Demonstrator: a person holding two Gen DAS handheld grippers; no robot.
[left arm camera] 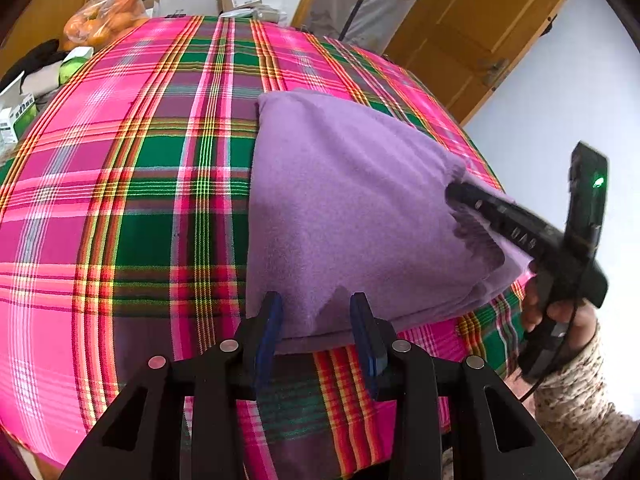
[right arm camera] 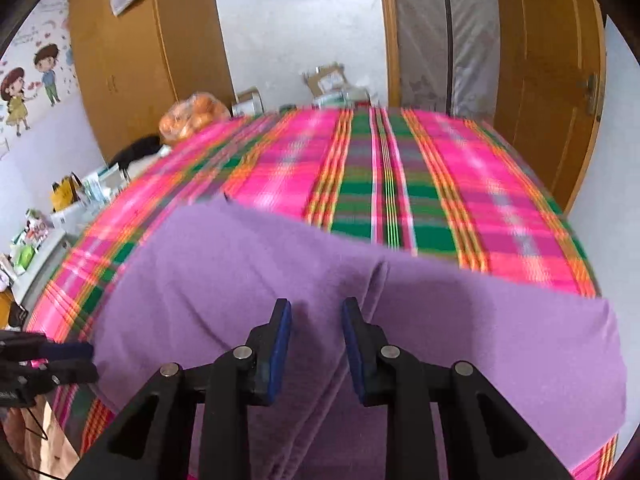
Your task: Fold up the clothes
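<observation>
Both claws gape: left claw [left arm camera: 316, 320] over the near edge of the folded purple cloth [left arm camera: 352, 208], right claw [right arm camera: 316, 332] above it, on the plaid tablecloth [left arm camera: 120, 200].

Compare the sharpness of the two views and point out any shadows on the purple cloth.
Left wrist view: sharp, plaid bedspread lines crisp; the right gripper casts a dark shadow on the purple cloth. Right wrist view: motion-blurred, plaid smeared; only soft shading on the cloth near the right gripper's fingertips. Both bulge with fisheye distortion.
</observation>
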